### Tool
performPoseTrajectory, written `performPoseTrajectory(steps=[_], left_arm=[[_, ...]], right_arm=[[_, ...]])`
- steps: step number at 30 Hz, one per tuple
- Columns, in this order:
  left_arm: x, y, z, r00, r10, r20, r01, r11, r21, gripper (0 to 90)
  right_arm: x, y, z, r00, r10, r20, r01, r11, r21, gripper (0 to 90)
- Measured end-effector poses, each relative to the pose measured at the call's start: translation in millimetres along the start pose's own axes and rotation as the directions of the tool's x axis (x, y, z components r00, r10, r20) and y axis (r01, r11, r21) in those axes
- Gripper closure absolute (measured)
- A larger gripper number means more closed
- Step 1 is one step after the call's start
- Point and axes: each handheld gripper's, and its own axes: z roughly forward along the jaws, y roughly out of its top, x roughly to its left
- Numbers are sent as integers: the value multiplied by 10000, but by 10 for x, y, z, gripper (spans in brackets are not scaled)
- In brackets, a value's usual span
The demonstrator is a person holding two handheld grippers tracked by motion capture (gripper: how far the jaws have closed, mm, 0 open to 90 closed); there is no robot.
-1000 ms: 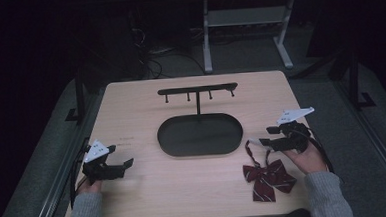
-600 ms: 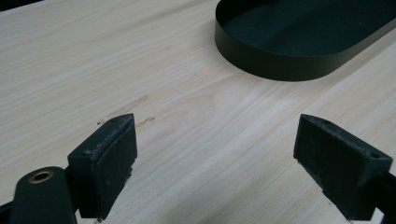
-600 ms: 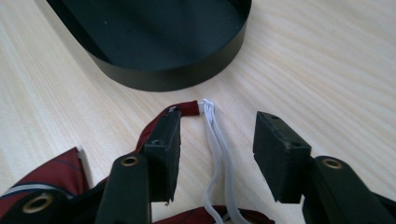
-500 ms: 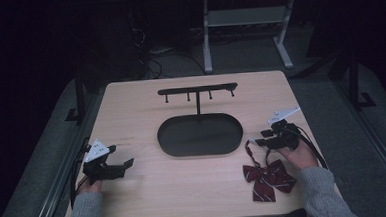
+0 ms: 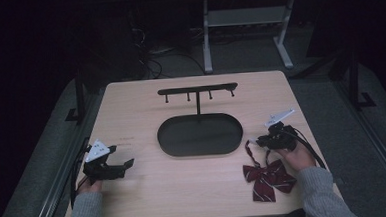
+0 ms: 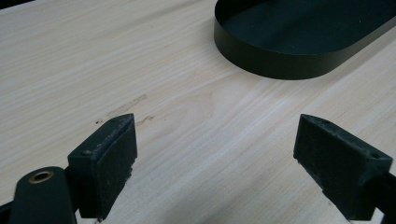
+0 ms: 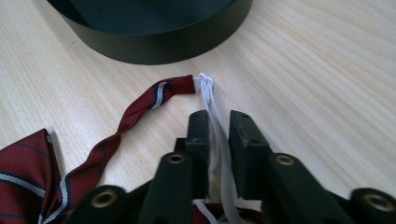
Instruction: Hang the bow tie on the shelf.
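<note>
A dark red striped bow tie (image 5: 267, 177) lies on the table near its front right; its strap (image 7: 140, 107) ends in a white elastic loop (image 7: 207, 91). My right gripper (image 5: 257, 141) is low over that strap. In the right gripper view its jaws (image 7: 219, 120) have just been closing and stand a narrow gap apart, with the elastic strands running between them; I see no clear squeeze on them. My left gripper (image 5: 123, 156) rests at the front left, jaws wide open (image 6: 215, 135) over bare wood with nothing between them.
A black oval tray (image 5: 201, 153) sits mid-table, its wall close ahead of both grippers (image 6: 280, 70) (image 7: 154, 46). Behind it stands a black T-shaped hook rack (image 5: 197, 89). The table (image 5: 185, 189) is light wood; dark floor and a desk frame lie beyond.
My right gripper has come down toward the table and leftward onto the bow tie's strap end, and its jaws have narrowed around the elastic. The left gripper has stayed put.
</note>
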Motion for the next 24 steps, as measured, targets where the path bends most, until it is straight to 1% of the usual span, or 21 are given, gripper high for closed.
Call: performPoseTrajectory(steps=[7, 8, 13, 16, 21, 24], left_arm=[[2, -2, 5, 10000, -14, 19, 14, 10000, -26, 130], [2, -2, 3, 10000, -19, 4, 19, 10000, -42, 130], [4, -2, 3, 10000, -13, 5, 13, 10000, -28, 130], [0, -2, 4, 10000, -11, 1, 11, 10000, -39, 130], [1, -2, 1, 10000, -33, -13, 33, 10000, -39, 130], [2, -2, 5, 10000, -11, 4, 11, 10000, -33, 130]], right_arm=[[9, 0, 18, 10000, -47, -65, 48, 9999, 105, 819], [16, 0, 27, 9999, -148, -56, 149, 9998, 129, 842], [17, -5, 46, 9999, -85, -136, 88, 9997, 226, 852], [23, -4, 50, 9997, -144, -172, 149, 9996, 255, 869], [30, 1, 23, 9998, -132, -149, 134, 9998, 139, 872], [43, 9, -48, 9999, -134, -68, 134, 9999, -89, 873]])
